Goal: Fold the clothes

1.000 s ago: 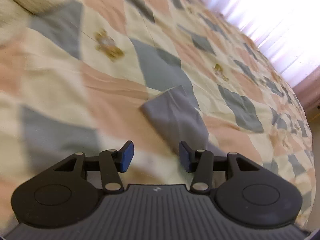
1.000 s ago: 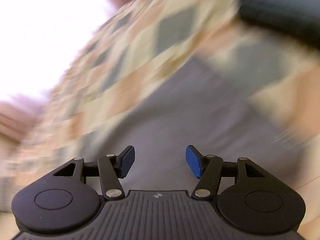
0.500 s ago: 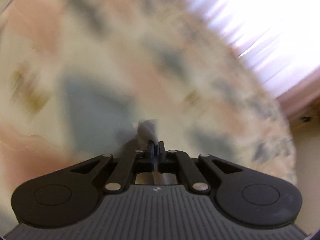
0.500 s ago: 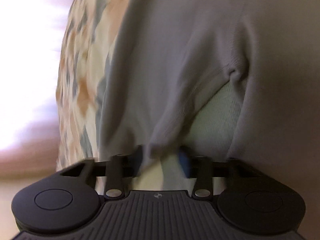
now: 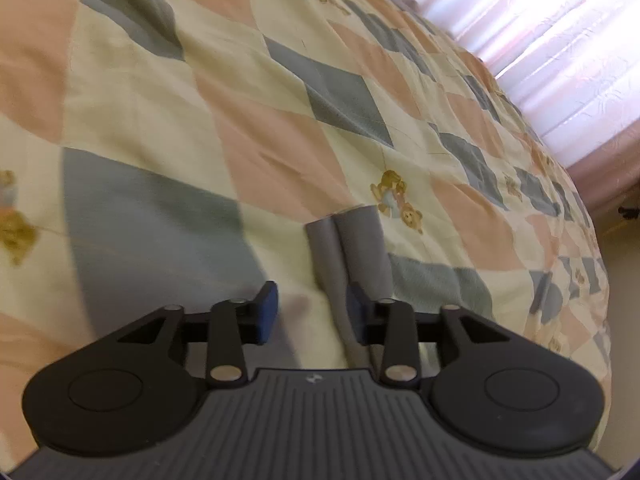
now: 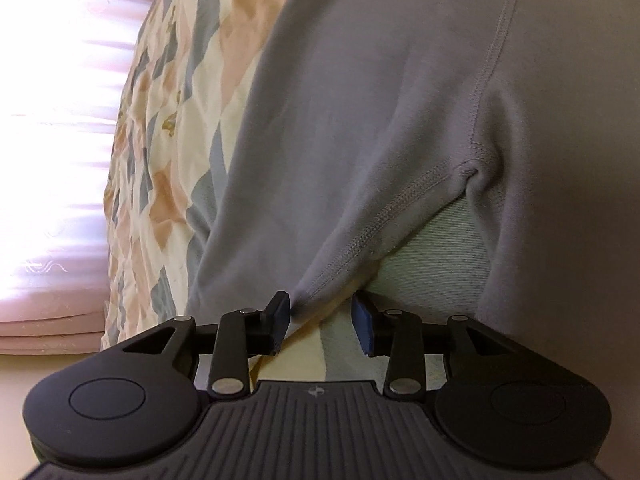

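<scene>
The grey sweatshirt (image 6: 380, 100) lies spread on the quilted bed (image 5: 280, 100). Both jaws have just been opening: the right gripper (image 6: 320, 326) stands spread around the underarm seam, the left gripper (image 5: 312, 316) spread beside the sleeve cuff (image 5: 352, 248). Release cleanly, then smooth the sleeve flat across the body before the next fold.

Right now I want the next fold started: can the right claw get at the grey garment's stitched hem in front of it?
Probably yes. The right claw stands open, and the stitched hem of the grey garment already dips between its pads, with nothing covering it.
</scene>
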### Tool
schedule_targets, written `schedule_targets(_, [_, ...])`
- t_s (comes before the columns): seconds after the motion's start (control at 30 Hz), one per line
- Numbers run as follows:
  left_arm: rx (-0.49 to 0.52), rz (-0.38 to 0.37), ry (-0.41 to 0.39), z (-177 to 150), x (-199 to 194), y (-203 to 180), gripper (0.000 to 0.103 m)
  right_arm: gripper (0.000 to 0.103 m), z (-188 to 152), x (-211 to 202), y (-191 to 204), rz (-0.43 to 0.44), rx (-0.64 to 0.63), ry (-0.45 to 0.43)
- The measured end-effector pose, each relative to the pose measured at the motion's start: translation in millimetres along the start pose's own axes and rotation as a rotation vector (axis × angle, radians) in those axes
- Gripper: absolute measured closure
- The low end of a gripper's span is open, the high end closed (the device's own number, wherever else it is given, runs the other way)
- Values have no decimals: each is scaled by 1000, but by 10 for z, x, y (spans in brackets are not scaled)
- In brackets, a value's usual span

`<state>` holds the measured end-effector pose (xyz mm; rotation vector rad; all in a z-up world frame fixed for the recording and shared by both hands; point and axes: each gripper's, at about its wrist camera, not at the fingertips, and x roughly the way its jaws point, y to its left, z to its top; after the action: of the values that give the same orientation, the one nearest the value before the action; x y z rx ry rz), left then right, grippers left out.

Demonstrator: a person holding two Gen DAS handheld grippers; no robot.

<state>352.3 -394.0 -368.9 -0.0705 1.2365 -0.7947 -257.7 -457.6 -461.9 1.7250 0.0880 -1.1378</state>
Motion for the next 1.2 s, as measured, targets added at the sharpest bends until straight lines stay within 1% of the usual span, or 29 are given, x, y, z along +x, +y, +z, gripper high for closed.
schedule_targets(0.03, [1,-6,4,27,69,-56,65,62,-28,17,12,1,-2,1])
schedule_targets(0.17, [2,-21,17,118,301,-257,65,61,-39,39,33,4,-12,9])
schedule_targets(0.27, [4,1,31,163,491,-375,65,61,-34,55,34,11,-10,13])
schedule_targets(0.33, [9,21,40,161,597,-388,72,61,-42,44,19,14,-8,13])
schedule_targets(0.37, [10,26,44,160,646,-393,74,61,-47,42,11,15,-7,13])
schedule_targets(0.4, [12,21,46,158,682,-398,85,61,-54,32,-1,17,-6,12])
schedule_targets(0.43, [21,16,43,153,692,-412,102,61,-57,22,-13,19,-5,10])
schedule_targets(0.5, [48,9,28,140,641,-447,101,61,-56,19,-23,25,-3,6])
schedule_targets(0.53, [64,-3,14,131,585,-467,101,62,-55,21,-24,29,-2,0])
schedule_targets(0.57, [85,-34,-15,116,446,-491,101,67,-55,24,-20,33,-2,-7])
schedule_targets(0.6, [104,-75,-52,99,262,-517,101,79,-55,23,-17,35,-5,-12])
schedule_targets(0.67, [132,-190,-139,34,-241,-505,101,98,-55,-7,-7,50,-14,-23])
schedule_targets(0.7, [145,-237,-187,-22,-537,-453,101,99,-54,-37,2,61,-20,-26])
schedule_targets(0.73, [157,-269,-235,-88,-830,-386,101,99,-53,-82,21,71,-33,-26])
schedule_targets(0.77, [161,-266,-274,-175,-1096,-277,101,99,-50,-133,48,80,-49,-24])
schedule_targets(0.8, [150,-257,-295,-268,-1311,-133,101,99,-47,-181,72,87,-63,-22])
schedule_targets(0.83, [135,-240,-302,-377,-1492,44,101,99,-44,-230,91,89,-73,-16])
schedule_targets(0.87, [125,-196,-299,-505,-1625,225,101,99,-39,-284,106,91,-81,-7])
schedule_targets(0.93, [127,-69,-265,-789,-1711,572,100,99,-37,-352,122,76,-107,30])
schedule_targets(0.97, [122,9,-219,-938,-1653,755,99,99,-37,-379,128,65,-123,52])
schedule_targets(1.03, [97,170,-98,-1197,-1391,1115,90,99,-41,-413,128,32,-155,98])
schedule_targets(1.07, [93,263,-45,-1304,-1246,1284,90,93,-47,-377,107,-6,-165,132])
schedule_targets(1.1, [81,325,-9,-1372,-1154,1427,90,82,-53,-317,86,-47,-169,173])
schedule_targets(1.13, [73,328,-9,-1388,-1158,1499,90,74,-60,-258,65,-87,-172,215])
schedule_targets(1.17, [77,329,-28,-1366,-1213,1493,90,70,-69,-219,54,-105,-174,248])
schedule_targets(1.2, [101,339,-59,-1322,-1289,1432,90,70,-83,-221,68,-93,-183,265])
